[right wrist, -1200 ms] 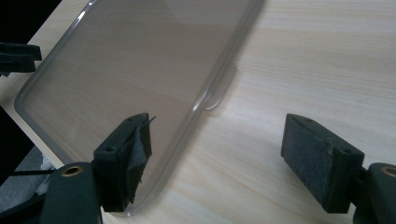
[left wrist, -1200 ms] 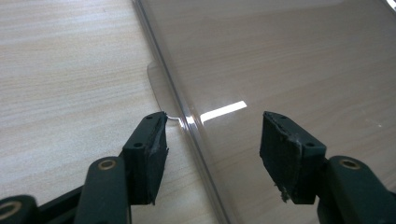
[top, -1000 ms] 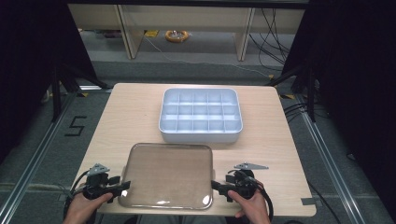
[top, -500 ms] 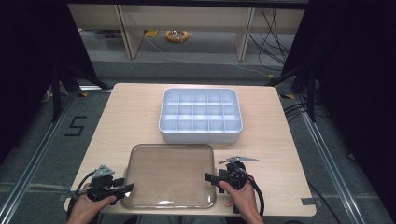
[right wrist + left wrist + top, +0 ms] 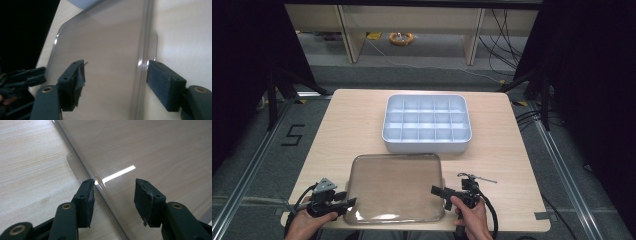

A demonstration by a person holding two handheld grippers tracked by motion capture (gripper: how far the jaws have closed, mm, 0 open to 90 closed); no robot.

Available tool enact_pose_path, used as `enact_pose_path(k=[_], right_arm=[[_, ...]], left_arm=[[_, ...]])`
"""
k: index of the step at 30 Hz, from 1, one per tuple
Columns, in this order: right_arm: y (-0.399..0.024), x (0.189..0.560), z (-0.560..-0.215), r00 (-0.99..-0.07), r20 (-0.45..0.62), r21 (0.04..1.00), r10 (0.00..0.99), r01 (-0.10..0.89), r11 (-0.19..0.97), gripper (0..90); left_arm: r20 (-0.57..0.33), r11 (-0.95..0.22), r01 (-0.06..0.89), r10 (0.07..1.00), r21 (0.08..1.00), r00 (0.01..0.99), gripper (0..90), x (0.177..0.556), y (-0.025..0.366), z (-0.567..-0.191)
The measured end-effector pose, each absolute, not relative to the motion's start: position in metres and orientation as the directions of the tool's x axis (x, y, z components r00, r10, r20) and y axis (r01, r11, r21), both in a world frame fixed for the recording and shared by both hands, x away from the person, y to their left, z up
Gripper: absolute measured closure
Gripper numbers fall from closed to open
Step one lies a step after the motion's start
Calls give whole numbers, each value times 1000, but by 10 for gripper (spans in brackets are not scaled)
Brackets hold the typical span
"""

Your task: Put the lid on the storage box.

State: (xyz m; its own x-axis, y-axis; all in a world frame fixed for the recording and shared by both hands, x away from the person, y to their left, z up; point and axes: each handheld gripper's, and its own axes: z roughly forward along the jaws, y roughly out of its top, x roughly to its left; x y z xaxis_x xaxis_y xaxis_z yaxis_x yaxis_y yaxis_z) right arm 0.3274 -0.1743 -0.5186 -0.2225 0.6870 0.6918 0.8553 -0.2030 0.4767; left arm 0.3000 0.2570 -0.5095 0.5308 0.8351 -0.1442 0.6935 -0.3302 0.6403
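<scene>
Hand-held gripper (image 5: 349, 202) straddles glossy, round-cornered clear lid (image 5: 394, 187).

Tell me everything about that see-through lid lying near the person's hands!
The clear lid looks like smoky plastic, a rectangle with rounded corners, a raised rim and a small tab on each side. It lies flat at the near edge of the wooden table, just before the white divided tray. Each hand-held gripper, left and right, straddles a side edge with open jaws.

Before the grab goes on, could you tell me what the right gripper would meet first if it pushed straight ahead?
Probably the clear lid: the right gripper already straddles its rim, jaws apart, having just been closing.
</scene>
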Motion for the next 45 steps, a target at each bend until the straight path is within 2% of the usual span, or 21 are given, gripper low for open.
enact_pose_path(k=[3,5,7,9,10,11,12,13,15,16,19,28,31,32,34,36,37,38,40,43,45], right_arm=[[-177,324,-519,-238,675,484,698,857,-176,396],[-176,320,-518,-186,722,427,666,878,-218,409],[-178,319,-521,-216,710,454,670,868,-202,410],[-173,311,-513,-111,755,337,646,911,-238,449],[-176,312,-517,-199,707,432,678,881,-192,483],[-174,312,-516,-186,698,428,691,882,-195,488],[-178,316,-519,-248,661,490,708,857,-158,486],[-178,318,-518,-268,649,513,713,845,-150,464],[-179,320,-512,-257,622,526,739,837,-152,450],[-181,328,-509,-282,566,575,775,809,-126,443],[-183,339,-509,-273,518,580,810,808,-99,443],[-168,346,-513,-281,519,565,807,821,-78,477],[-169,345,-513,-235,569,529,788,838,-132,471],[-172,343,-515,-201,626,497,754,847,-187,470],[-172,340,-516,-192,673,462,715,863,-203,515],[-170,336,-519,-209,648,487,732,853,-187,547],[-168,334,-515,-171,671,443,722,873,-205,556],[-172,335,-519,-230,642,499,731,850,-171,587],[-176,332,-519,-268,650,526,711,834,-168,651],[-175,323,-515,-284,700,511,655,840,-182,660],[-175,323,-515,-306,687,533,659,829,-171,663]], left_arm=[[-144,-327,691,836,645,529,496,299,258,-510],[-143,-329,691,835,643,531,496,300,260,-510],[-141,-327,693,839,642,526,493,299,260,-510],[-140,-329,695,838,640,527,494,299,261,-509],[-140,-329,695,838,640,527,494,299,261,-509],[-139,-327,694,840,641,524,494,299,260,-509],[-139,-327,694,840,641,524,494,299,260,-509],[-164,-298,700,844,648,511,494,299,259,-510],[-163,-302,700,842,647,514,495,299,260,-510],[-143,-332,698,837,634,529,493,300,261,-509],[-145,-328,698,838,637,526,493,300,261,-509],[-142,-332,698,838,635,527,495,300,261,-509],[-140,-334,697,837,634,528,495,300,260,-509],[-155,-315,699,840,642,520,494,300,259,-509],[-141,-336,699,836,631,530,488,300,261,-508],[-145,-326,696,838,640,526,488,300,261,-509],[-148,-327,697,836,639,528,489,300,261,-509],[-157,-317,697,836,643,525,489,300,260,-509],[-181,-283,695,839,661,513,487,299,260,-510],[-215,-253,704,837,663,504,479,300,261,-511],[-220,-253,705,835,662,505,477,300,261,-511]])
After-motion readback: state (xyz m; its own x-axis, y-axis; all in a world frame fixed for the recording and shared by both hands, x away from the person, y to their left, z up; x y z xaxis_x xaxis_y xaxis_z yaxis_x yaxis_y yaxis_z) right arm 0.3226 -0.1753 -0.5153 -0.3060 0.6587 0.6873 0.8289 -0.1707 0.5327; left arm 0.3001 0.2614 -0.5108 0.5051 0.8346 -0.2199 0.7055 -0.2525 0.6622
